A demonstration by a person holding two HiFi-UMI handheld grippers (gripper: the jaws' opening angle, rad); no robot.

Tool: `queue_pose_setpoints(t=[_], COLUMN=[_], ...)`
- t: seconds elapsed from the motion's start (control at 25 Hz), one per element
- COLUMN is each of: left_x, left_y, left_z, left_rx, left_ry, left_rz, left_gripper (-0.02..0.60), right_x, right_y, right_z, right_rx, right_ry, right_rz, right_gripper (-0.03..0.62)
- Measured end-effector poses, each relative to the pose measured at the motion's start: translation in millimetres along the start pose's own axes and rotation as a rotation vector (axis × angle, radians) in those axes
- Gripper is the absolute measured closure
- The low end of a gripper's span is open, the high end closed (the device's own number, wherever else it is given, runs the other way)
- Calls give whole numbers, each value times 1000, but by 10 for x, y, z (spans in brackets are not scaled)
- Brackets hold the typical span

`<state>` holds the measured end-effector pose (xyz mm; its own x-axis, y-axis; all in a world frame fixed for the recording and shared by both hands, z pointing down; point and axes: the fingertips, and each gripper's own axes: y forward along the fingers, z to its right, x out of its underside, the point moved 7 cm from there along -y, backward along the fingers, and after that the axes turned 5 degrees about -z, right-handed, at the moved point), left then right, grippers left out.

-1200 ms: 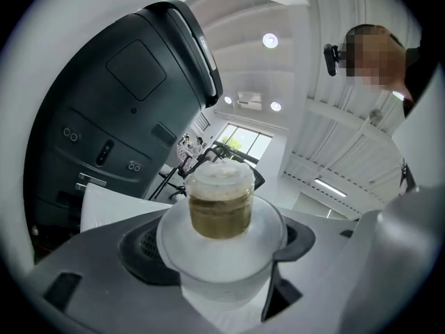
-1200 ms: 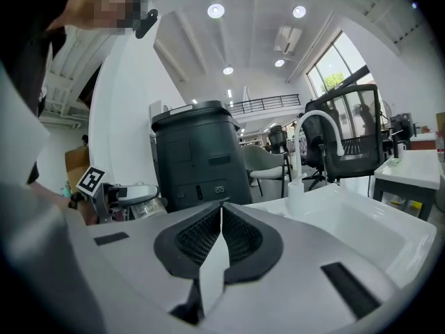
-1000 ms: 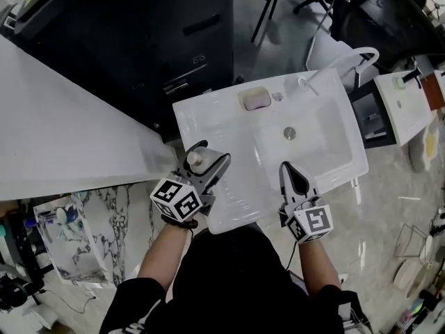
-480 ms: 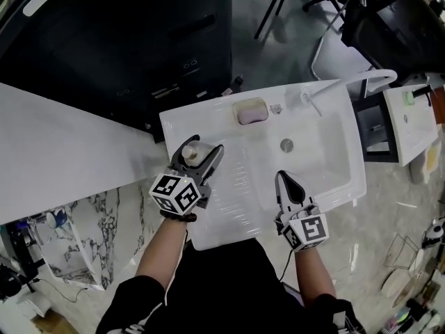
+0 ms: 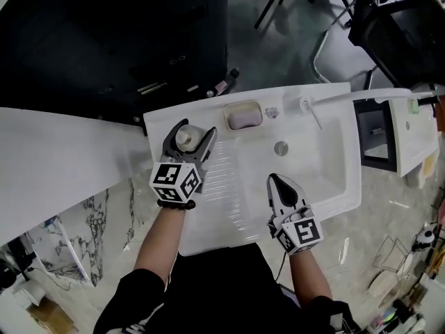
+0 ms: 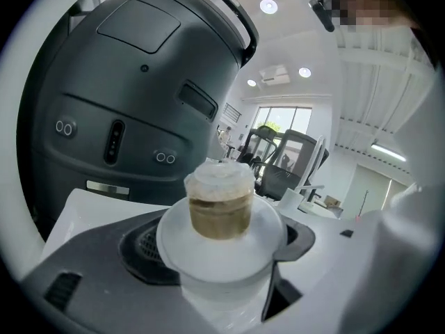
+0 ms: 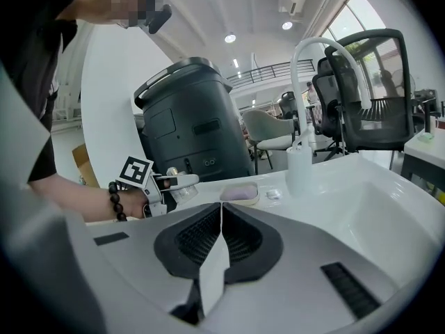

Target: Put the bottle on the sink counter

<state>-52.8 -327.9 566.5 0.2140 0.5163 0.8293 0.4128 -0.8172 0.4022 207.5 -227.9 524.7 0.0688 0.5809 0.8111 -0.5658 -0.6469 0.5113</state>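
Moved on since a second ago with the bottle (image 5: 184,138), from the near left edge of the sink counter (image 5: 229,200) to its back left corner, just beside the soap dish (image 5: 243,115). Held there upright, cap up, in the left gripper (image 5: 191,132), clamped wide on the body. Shifted a little as well with the right gripper (image 5: 276,179), pressed together on nothing, over the counter's front edge by the basin. Carrying done, by the look of it. Left to do: lower until the base rests on the counter, let go, draw back. Cannot tell whether the base touches already.
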Motion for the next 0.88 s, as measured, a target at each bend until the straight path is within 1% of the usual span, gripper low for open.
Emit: queue_pose_setpoints(t=[0.08, 0.24, 0.28, 0.44, 0.72, 0.88], left_x=[0, -4, 4, 24, 33, -1], left_y=[78, 199, 226, 310, 427, 461], left_z=[-24, -26, -23, -43, -42, -79], left_rx=[-36, -84, -96, -162, -325, -363], left_ry=[39, 161, 178, 199, 258, 242], left_rz=[-8, -15, -20, -32, -64, -57], left_gripper=[225, 224, 224, 225, 225, 224], right_x=[-3, 27, 46, 87, 84, 96], right_y=[36, 99, 112, 166, 240, 243], right_z=[33, 122, 140, 149, 156, 177], right_rx=[-12, -22, -24, -34, -49, -42], right_ry=[-4, 5, 10, 27, 37, 47], right_rz=[-7, -22, -29, -49, -54, -60], right_gripper=[562, 562, 562, 563, 563, 562])
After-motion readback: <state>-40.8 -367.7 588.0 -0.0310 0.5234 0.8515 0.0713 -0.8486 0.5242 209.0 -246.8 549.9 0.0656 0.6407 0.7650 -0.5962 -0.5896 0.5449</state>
